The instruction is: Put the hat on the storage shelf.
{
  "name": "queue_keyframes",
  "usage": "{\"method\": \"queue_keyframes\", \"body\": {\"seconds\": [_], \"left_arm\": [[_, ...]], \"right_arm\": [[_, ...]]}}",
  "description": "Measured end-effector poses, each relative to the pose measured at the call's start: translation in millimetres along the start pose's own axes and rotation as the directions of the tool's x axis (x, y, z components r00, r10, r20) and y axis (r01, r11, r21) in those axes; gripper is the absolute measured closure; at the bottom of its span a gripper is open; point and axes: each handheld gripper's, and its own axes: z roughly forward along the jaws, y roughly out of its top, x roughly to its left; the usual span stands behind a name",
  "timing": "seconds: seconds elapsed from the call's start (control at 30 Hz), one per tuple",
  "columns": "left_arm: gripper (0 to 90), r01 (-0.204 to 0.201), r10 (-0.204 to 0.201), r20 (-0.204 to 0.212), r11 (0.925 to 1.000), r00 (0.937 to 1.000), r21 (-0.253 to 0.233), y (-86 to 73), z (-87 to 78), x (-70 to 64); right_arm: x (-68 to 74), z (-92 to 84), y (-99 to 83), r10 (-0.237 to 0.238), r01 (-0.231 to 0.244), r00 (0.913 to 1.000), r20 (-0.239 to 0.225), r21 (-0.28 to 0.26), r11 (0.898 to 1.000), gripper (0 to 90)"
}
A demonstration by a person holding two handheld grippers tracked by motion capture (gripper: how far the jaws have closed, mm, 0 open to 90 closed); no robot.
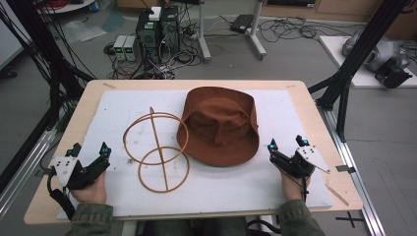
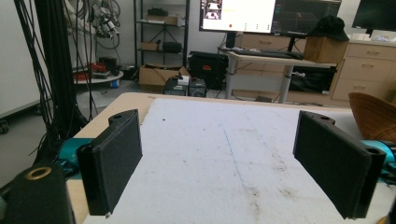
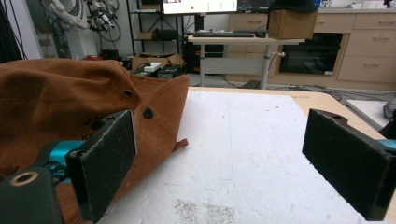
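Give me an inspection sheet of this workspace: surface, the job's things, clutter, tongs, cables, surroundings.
Surface: wooden table covered by a white foam sheet, lightly scuffed and stained.
Job's things: brown hat lying on the sheet, centre right; wire hat stand lying on its side just left of it, its upper ring close to the brim.
Clutter: nothing seen on the sheet.
Tongs: left tongs at the near left corner, open, nothing held; right tongs at the near right, open, nothing held, beside the hat's brim.
Cables: one trails from each hand tool toward the near edge; a tangle of floor cables beyond the table.
Surroundings: computer towers on the floor, black frame posts at both sides.
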Motion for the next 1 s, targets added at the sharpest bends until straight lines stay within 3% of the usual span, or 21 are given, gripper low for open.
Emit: {"method": "queue_keyframes", "body": {"seconds": [0.6,0.67,0.83,1.0], "left_arm": [[15.8,0.005,-0.005,0.007,1.0000,1.0000,-0.001,0.1,1.4,-0.1],[15.8,0.005,-0.005,0.006,1.0000,1.0000,-0.001,0.1,1.3,-0.1],[15.8,0.004,-0.004,0.006,1.0000,1.0000,-0.001,0.0,1.4,0.0],[15.8,0.011,-0.011,0.004,0.9999,0.9999,0.000,0.1,0.8,0.8]], "right_arm": [[-1.3,-0.9,-0.2,-0.004,0.004,1.0000,-0.004,0.006,1.000,9.2],[-4.9,-0.3,1.3,-0.002,0.002,1.0000,-0.001,0.006,1.000,9.1],[-15.5,3.7,7.1,-0.001,0.003,0.9983,-0.057,0.029,1.000,9.1],[-20.0,4.8,11.9,0.027,-0.027,0.9984,-0.049,0.007,1.000,9.1]]}}
